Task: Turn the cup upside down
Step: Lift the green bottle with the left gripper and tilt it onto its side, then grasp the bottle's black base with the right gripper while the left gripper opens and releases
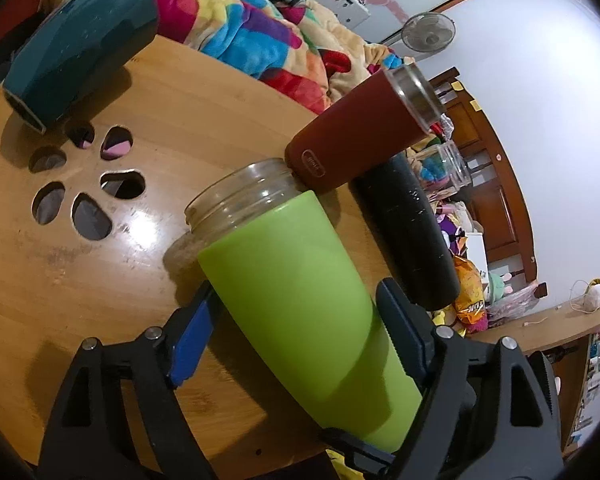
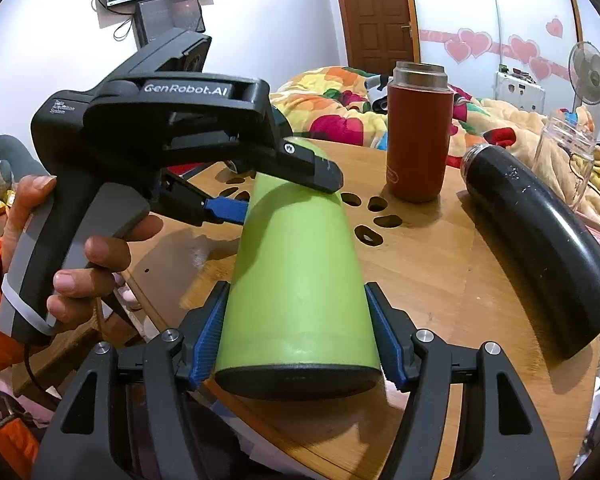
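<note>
The green cup [image 1: 300, 300] has a clear glass threaded mouth and a black base, and is held tilted over the round wooden table [image 1: 80, 280]. My left gripper [image 1: 296, 320] is shut on its green sleeve; the glass mouth points away from it toward the table. In the right wrist view the same cup [image 2: 296, 272] lies along the view, black base nearest. My right gripper [image 2: 296, 332] is shut on the base end. The left gripper [image 2: 284, 196] clamps the far end from the left, held by a hand.
A red flask [image 2: 418, 136] stands upright on the table behind the cup. A black flask [image 2: 540, 244] lies on its side at the right. A teal object [image 1: 80, 48] lies at the far left in the left wrist view. Petal-shaped holes [image 1: 84, 188] pierce the table's middle. A bed with a colourful blanket [image 1: 252, 32] lies beyond.
</note>
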Action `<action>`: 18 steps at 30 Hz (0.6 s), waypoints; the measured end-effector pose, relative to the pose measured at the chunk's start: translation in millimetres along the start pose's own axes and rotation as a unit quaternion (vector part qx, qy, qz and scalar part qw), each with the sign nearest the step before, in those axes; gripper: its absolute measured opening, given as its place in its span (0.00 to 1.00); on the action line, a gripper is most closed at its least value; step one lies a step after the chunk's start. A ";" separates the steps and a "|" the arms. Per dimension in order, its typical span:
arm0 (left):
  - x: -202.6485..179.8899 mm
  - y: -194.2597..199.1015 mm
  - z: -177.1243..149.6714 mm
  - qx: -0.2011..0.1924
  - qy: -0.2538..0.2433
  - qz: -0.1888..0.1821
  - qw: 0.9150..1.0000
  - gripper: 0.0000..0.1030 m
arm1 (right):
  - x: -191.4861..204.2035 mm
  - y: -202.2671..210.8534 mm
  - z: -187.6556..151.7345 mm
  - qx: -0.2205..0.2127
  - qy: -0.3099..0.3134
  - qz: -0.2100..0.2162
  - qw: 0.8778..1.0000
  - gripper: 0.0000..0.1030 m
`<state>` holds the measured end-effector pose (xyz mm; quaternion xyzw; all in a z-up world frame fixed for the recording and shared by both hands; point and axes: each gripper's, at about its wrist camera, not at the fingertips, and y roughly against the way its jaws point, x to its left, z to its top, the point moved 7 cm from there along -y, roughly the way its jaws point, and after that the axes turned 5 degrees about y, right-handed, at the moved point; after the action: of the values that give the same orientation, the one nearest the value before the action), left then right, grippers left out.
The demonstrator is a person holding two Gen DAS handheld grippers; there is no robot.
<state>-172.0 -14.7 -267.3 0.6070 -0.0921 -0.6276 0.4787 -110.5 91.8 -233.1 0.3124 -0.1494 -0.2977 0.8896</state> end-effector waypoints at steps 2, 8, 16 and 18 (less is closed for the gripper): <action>-0.5 1.7 -2.3 0.004 -0.005 0.000 1.000 0.78 | 0.0 0.0 -0.4 0.000 -0.002 0.001 1.000 0.61; -19.3 25.8 -6.5 -0.031 -0.078 0.031 0.996 0.78 | -2.1 0.8 -1.2 0.002 -0.013 0.002 1.000 0.61; -80.1 40.7 -32.0 -0.060 -0.222 0.030 0.973 0.61 | 5.0 6.9 -9.4 0.011 -0.011 -0.022 1.000 0.62; -81.5 33.3 -36.5 -0.045 -0.234 0.039 0.971 0.44 | 7.4 9.4 -14.5 0.011 -0.015 -0.026 0.999 0.62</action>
<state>-140.6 42.9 -198.2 0.4173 -0.1967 -0.7363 0.4950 -94.1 99.9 -237.4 0.3218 -0.1581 -0.3239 0.8755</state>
